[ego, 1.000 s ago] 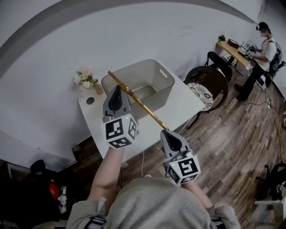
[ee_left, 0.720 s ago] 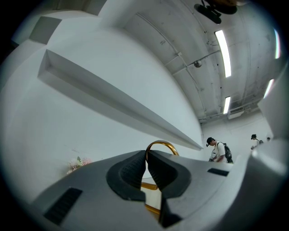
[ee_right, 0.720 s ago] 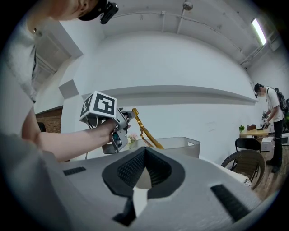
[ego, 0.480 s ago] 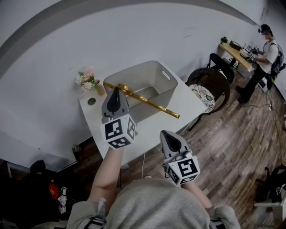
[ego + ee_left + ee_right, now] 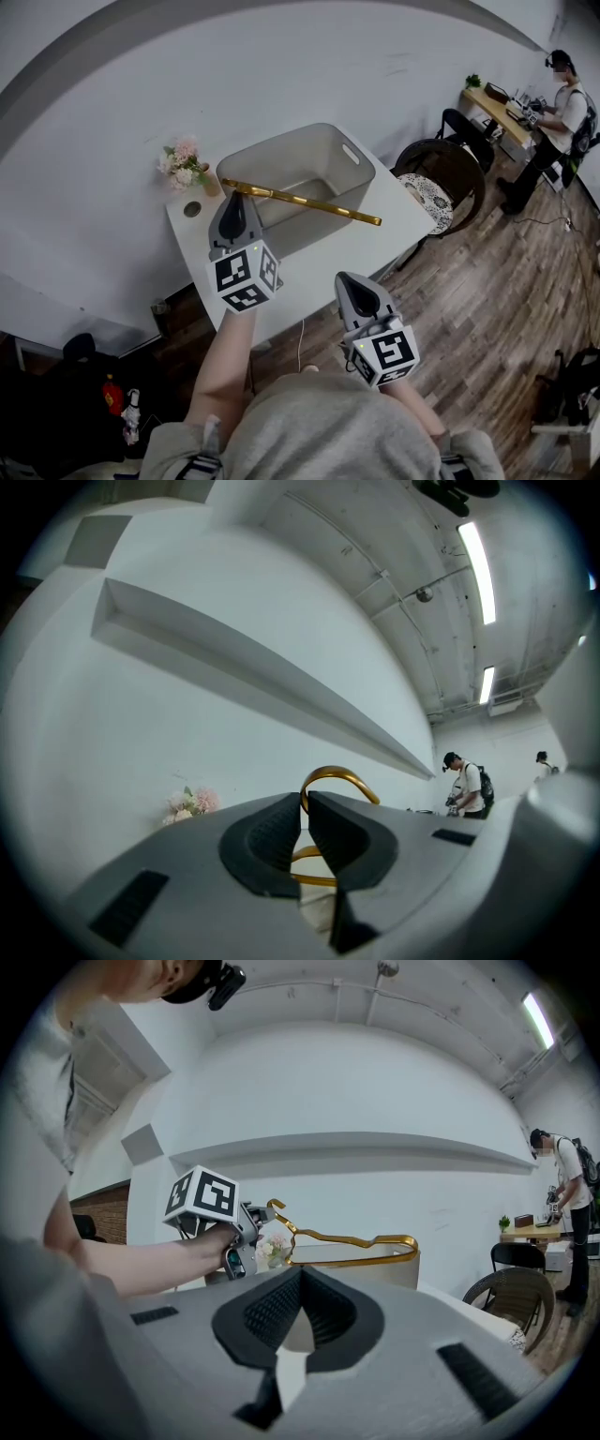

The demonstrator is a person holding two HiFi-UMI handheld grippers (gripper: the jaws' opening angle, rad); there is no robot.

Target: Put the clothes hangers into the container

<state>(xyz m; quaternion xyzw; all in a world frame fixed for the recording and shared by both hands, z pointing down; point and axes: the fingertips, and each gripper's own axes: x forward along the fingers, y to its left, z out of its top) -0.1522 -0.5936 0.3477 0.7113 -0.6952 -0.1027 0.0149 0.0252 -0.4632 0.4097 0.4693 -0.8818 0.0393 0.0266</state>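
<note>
— What has changed in the last second?

— The gold hanger (image 5: 309, 203) has swung from a steep diagonal to nearly level. The right claw (image 5: 354, 281), which had its lower end, has let go.

— Which way does it lie now?

— Its long axis runs from the upper left toward the right of the head view, across the open top of the grey container (image 5: 352, 155). The hook end is at the left, and the far end reaches past the container's near rim, over the white tabletop (image 5: 389, 234).

— Who has hold of it?

— Only the left claw (image 5: 234, 194). It is clamped on the wire at the hook end, and in its own view the gold hook curves up just above its tips.

— And the arms?

— The left forearm (image 5: 225, 361) stretches up the frame from the body, its claw tip at the container's left corner near the flowers (image 5: 183, 164). The right claw sits back at lower centre, pointing up the frame. Its tips are pressed together with nothing between them.
</note>
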